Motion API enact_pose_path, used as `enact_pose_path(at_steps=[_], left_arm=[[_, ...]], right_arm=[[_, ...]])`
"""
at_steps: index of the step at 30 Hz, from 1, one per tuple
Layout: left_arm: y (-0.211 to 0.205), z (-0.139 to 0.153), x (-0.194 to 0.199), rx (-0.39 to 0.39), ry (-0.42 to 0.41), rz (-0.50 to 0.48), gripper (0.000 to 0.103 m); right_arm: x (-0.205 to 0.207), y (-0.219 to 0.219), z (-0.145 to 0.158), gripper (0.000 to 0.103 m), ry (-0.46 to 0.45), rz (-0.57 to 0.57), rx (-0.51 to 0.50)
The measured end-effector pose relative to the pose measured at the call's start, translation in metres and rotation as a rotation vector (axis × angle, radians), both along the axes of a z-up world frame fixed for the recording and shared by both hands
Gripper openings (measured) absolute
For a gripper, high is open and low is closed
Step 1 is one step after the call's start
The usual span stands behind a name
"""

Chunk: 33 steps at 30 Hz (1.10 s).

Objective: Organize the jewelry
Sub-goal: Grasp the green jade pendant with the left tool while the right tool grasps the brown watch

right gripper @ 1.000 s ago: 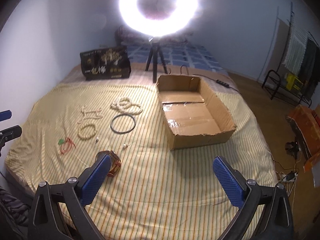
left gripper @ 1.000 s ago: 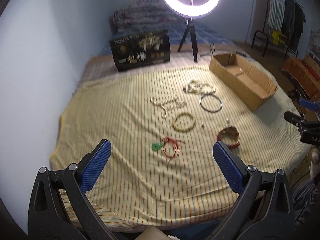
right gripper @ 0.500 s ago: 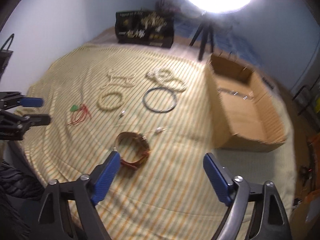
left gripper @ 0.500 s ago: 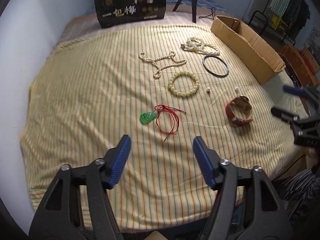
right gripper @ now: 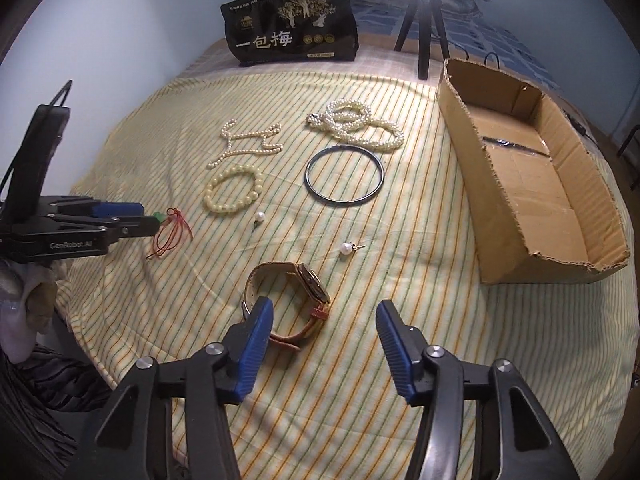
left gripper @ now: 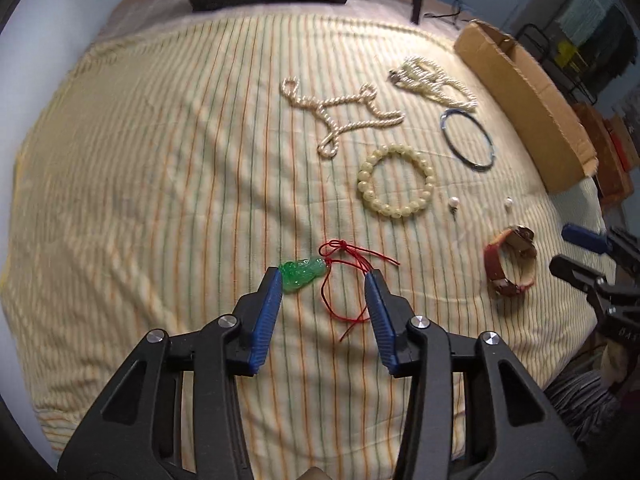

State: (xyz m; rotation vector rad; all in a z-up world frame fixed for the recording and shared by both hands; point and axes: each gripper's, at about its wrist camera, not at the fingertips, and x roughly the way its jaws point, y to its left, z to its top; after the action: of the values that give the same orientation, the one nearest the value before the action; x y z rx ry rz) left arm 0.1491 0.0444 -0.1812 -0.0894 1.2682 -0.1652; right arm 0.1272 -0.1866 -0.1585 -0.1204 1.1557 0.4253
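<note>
A green pendant (left gripper: 302,274) on a red cord (left gripper: 344,280) lies on the striped bedspread between the fingers of my left gripper (left gripper: 325,278). Its jaws are closing; the left pad is at the pendant's edge, with no grip showing. A brown-strap watch (right gripper: 296,296) lies between the fingers of my right gripper (right gripper: 325,307), close to the left finger. Those jaws are closing too, and the pads stand apart from the watch. The right wrist view shows the left gripper (right gripper: 136,220) at the pendant (right gripper: 159,216). An open cardboard box (right gripper: 468,152) sits at the right.
Further back lie a pearl strand (right gripper: 248,142), a coiled pearl necklace (right gripper: 356,124), a bead bracelet (right gripper: 232,192), a dark bangle (right gripper: 344,178) and two pearl earrings (right gripper: 260,216) (right gripper: 346,249). A black bag (right gripper: 292,28) and a tripod (right gripper: 424,32) stand behind.
Both grippers have come down toward the bedspread and tilted downward, their jaws narrowing. The left now straddles the pendant and cord, the right straddles the watch.
</note>
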Motion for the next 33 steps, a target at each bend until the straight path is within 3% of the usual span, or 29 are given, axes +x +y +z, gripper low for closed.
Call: enact_pose_path(at_steps=[4, 11, 20, 24, 33], left_arm=[[0.006, -0.005, 0.011, -0.018, 0.035, 0.075, 0.044], [0.008, -0.017, 0.017, 0.001, 0.094, 0.123, 0.044], [0.01, -0.022, 0.025, -0.024, 0.11, 0.168, 0.044], [0.007, -0.024, 0.031, -0.009, 0.111, 0.18, 0.034], [0.017, -0.015, 0.014, -0.019, 0.093, 0.198, 0.032]], right_arm=[[0.006, -0.002, -0.006, 0.049, 0.04, -0.02, 0.027], [0.012, 0.0, -0.014, 0.042, 0.078, -0.029, 0.037], [0.012, 0.004, -0.02, 0.039, 0.1, -0.031, 0.035], [0.013, 0.005, -0.023, 0.035, 0.111, -0.03, 0.038], [0.017, 0.009, -0.035, 0.026, 0.149, -0.039, 0.049]])
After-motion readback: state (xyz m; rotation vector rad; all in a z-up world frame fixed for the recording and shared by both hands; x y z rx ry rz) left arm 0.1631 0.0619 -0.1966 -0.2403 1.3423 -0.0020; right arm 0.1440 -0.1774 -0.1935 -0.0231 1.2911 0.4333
